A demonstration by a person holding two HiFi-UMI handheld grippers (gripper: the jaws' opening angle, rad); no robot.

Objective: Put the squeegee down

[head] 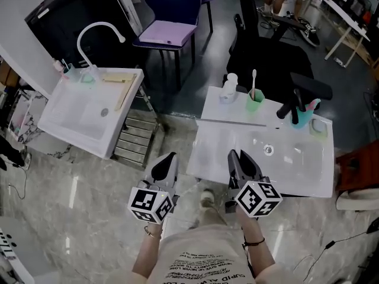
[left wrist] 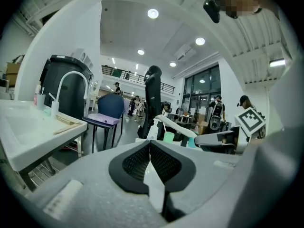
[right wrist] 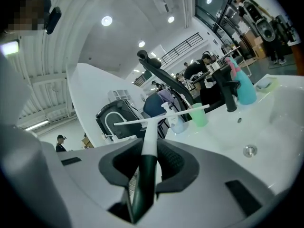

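A squeegee [right wrist: 151,127] with a white and dark handle and a long thin white blade sits in my right gripper [right wrist: 151,144], which is shut on the handle. In the head view the blade [head: 234,122] hangs across the back part of the white sink [head: 296,176] at centre right, with the right gripper [head: 235,157] over the sink's near left corner. My left gripper [head: 170,158] hovers beside that sink over the floor. Its pads [left wrist: 161,163] meet with nothing between them.
On the sink's back rim stand a soap bottle [head: 229,89], a green cup [head: 254,102] with a toothbrush, a black faucet [head: 293,111] and a teal cup [head: 305,117]. A second white sink [head: 65,114] with a curved faucet stands left. A blue chair [head: 169,31] and a black office chair [head: 266,52] stand behind.
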